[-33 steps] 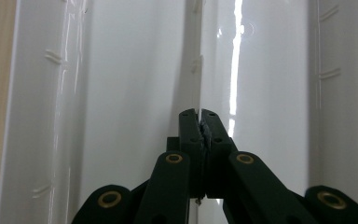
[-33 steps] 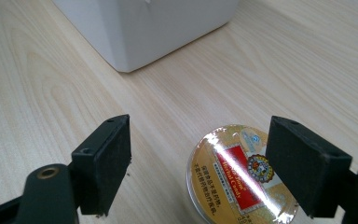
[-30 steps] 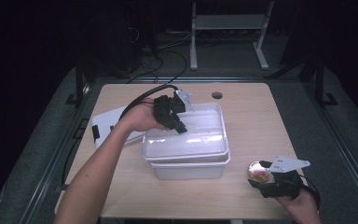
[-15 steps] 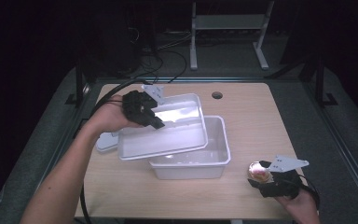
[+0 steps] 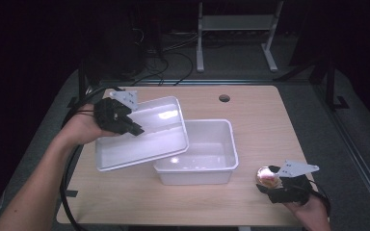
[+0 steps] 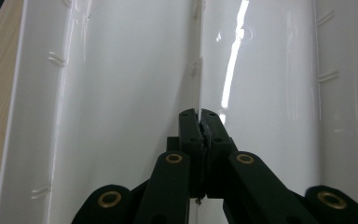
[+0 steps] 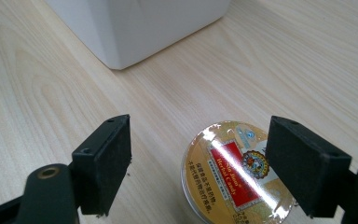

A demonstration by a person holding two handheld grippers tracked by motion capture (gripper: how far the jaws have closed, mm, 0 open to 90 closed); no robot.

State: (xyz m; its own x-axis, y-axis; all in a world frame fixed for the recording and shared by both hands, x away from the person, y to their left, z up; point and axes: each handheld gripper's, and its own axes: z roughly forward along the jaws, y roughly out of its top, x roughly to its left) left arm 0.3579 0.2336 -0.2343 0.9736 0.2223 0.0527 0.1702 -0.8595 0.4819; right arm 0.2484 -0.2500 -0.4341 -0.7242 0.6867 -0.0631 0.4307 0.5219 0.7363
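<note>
Between your grippers sits the open bin (image 5: 200,156); your left gripper (image 5: 134,129) pinches its lid (image 5: 142,134), your right gripper (image 5: 270,185) gapes beside the cup (image 5: 268,176).

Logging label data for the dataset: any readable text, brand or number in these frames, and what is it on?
"Herbal Candy": on the red panel of the gold-lidded round tin, in the right gripper view.
Chinese characters beside that panel on the same lid: too small and tilted to read.
Round emblem and small blue mark near the lid's edge: too blurred to read.
White lid and white bin: no text visible.
</note>
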